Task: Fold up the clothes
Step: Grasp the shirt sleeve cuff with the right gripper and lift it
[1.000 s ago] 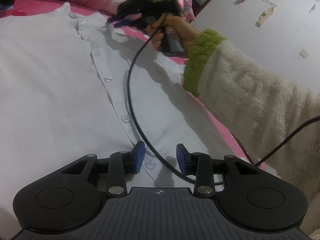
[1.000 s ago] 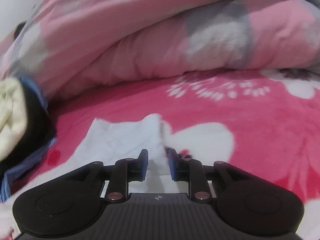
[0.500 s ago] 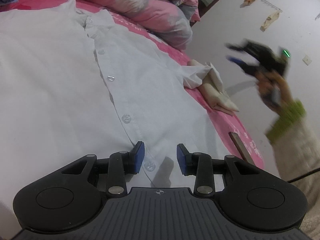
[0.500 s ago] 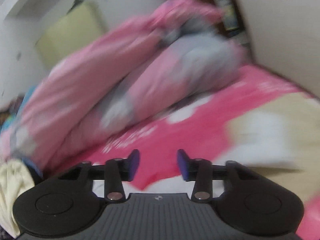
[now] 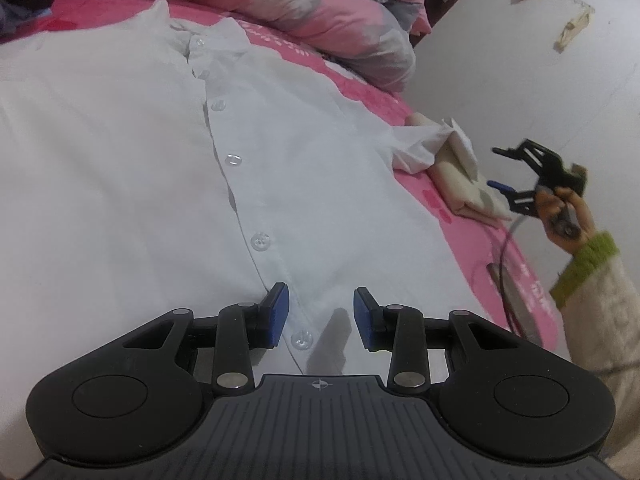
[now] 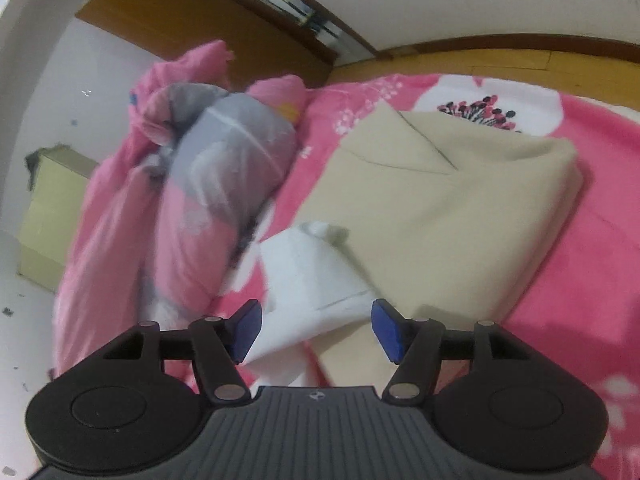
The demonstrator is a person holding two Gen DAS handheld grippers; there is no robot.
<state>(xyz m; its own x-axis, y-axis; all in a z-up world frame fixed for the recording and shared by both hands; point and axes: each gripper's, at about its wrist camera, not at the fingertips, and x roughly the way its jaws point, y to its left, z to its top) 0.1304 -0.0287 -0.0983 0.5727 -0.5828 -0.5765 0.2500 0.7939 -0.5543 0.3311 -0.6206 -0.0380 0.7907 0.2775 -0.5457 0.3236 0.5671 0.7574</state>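
Observation:
A white button-up shirt lies spread front-up on the pink bed, collar at the far end. My left gripper hovers open over the lower end of the button placket, with only flat cloth and one button under the gap. My right gripper, held in a hand with a green-cuffed fleece sleeve, is off the bed's right edge. In the right wrist view its jaws are opening, with nothing between them. Just beyond them the shirt's white sleeve lies bunched on a folded beige garment.
A rolled pink and grey quilt lies along the far side of the bed. The pink floral bedsheet shows around the clothes. A white wall and a black cable are to the right of the bed.
My right gripper swung from the shirt's collar area across to the bed's right side, over the sleeve and beige garment, and its jaws widened. The left gripper stayed nearly still.

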